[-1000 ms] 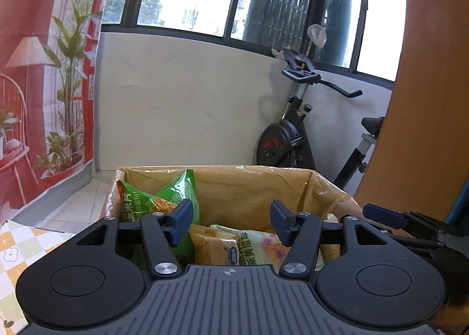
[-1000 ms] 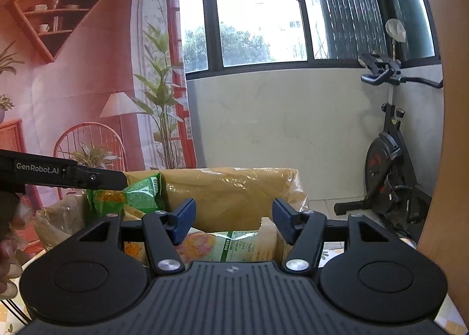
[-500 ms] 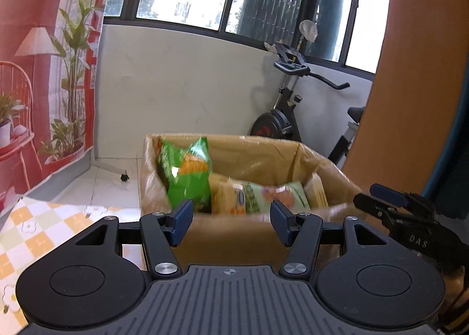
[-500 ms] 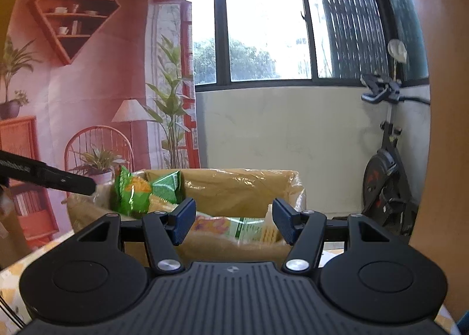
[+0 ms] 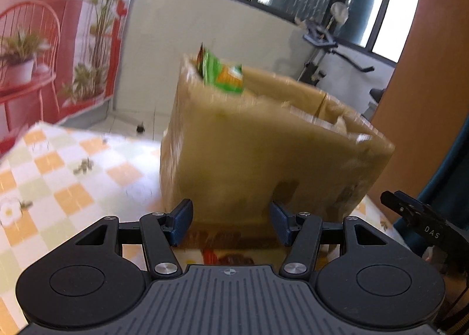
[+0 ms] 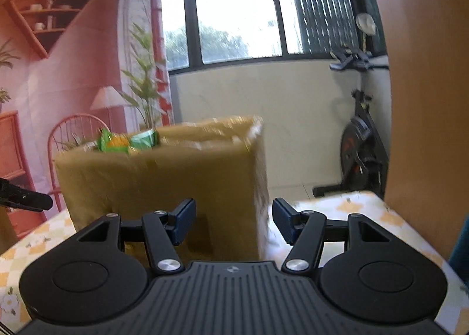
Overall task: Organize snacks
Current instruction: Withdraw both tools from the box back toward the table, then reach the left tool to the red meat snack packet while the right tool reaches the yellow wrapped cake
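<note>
Backdrop: a printed red room scene [image 6: 44, 71] hangs at far left, behind the table.
Table: a checked orange-and-white cloth [image 5: 58, 176] covers the top on which the box stands.
Left gripper [image 5: 231, 222]: jaws part-open and empty, tilted down at the foot of the box; nothing lies between the blue pads.
Box: a brown cardboard box [image 5: 249, 153] stands upright on the cloth, directly ahead of the left jaws and near them; the picture is blurred, so whether the pads touch its wall cannot be told.
Snacks: a green and orange packet [image 5: 225, 77] pokes above the rim at the box's left end; the other packets inside are hidden by the near wall.
Key relation: the box's long side runs left to right across both views, and its open top sits above both pairs of jaws, so any reach for a packet has to go up and over the near wall.
Right gripper [image 6: 233, 225]: jaws likewise part-open and empty, pointing almost level at the box's right front corner, which stands between the pads' line of sight and the window.
Nearer hand: judged from the views, the left gripper is closer to the green packet, the right one to the box's right end.
Far right: an exercise bike [image 6: 360, 141] stands on the floor well behind the table.
</note>
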{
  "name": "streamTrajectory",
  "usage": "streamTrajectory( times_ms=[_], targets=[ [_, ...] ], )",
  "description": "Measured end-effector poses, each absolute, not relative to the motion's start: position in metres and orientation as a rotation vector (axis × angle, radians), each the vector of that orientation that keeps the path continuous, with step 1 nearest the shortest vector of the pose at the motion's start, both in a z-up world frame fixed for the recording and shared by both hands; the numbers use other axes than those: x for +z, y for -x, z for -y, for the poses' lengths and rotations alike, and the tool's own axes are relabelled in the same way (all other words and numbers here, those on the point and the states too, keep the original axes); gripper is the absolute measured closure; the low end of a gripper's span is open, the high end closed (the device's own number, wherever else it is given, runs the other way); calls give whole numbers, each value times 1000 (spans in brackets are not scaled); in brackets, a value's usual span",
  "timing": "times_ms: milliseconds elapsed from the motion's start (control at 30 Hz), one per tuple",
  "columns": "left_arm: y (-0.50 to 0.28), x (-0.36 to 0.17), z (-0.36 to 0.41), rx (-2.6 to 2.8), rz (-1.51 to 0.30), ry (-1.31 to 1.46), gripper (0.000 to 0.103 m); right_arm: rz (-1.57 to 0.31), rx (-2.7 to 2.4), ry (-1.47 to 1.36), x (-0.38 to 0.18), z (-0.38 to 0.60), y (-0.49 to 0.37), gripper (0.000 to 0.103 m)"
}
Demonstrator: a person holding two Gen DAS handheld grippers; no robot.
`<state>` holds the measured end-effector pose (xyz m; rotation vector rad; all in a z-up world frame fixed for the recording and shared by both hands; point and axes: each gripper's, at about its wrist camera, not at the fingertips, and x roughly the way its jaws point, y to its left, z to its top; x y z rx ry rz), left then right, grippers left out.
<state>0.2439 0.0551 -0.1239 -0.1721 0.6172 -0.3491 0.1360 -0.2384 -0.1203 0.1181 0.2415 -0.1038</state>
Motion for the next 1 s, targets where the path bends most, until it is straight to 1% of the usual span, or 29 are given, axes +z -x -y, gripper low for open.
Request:
streamTrajectory(
  times_ms=[367, 833, 900, 1000],
  targets=[
    [-255, -170, -46, -323, -718, 139, 42, -375, -134, -158, -171, 244, -133, 42],
    [-257, -201, -33, -291, -793, 95, 42, -561, -35, -88, -220, 228, -171, 42],
    [-256, -203, -31, -292, -802, 88, 42, -580, -12, -62, -224, 223, -177, 39],
    [-257, -208, -28, -289, -814, 77, 42, -606, -10, -22, -231, 218, -183, 38]
  ],
)
